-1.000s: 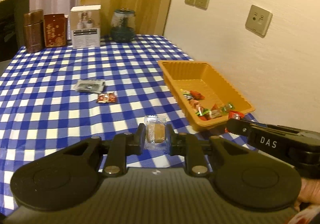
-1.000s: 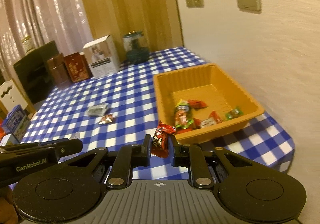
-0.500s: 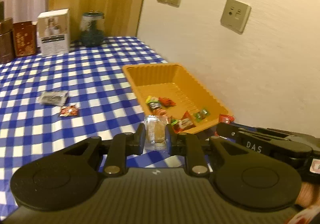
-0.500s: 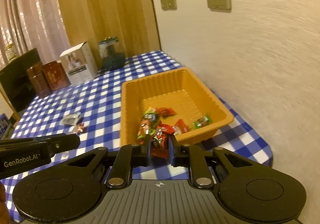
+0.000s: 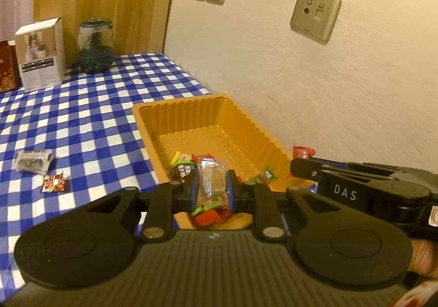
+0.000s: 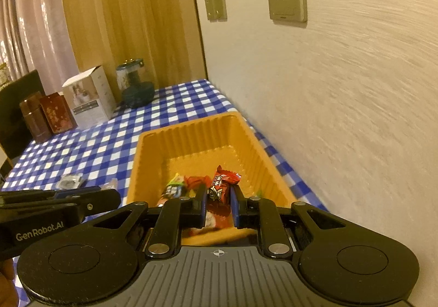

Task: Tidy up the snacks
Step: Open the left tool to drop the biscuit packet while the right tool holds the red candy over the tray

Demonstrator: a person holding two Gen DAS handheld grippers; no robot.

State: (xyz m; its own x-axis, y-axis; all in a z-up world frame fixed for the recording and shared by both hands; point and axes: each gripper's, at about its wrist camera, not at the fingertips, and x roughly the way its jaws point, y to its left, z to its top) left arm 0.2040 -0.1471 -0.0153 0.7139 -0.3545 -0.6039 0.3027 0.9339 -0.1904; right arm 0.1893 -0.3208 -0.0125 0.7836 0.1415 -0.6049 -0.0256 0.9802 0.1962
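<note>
Left wrist view: left gripper (image 5: 213, 188) jaws clamp 1 clear-wrapped snack (image 5: 211, 182) over the orange tray (image 5: 191, 111); right gripper (image 6: 218, 204) jaws clamp 1 red candy (image 6: 220, 189) above it, positioned for release

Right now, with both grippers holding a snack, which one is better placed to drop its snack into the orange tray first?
Right, probably: its red packet hangs above the orange tray. The left's clear packet hangs nearer the tray's front rim.
</note>
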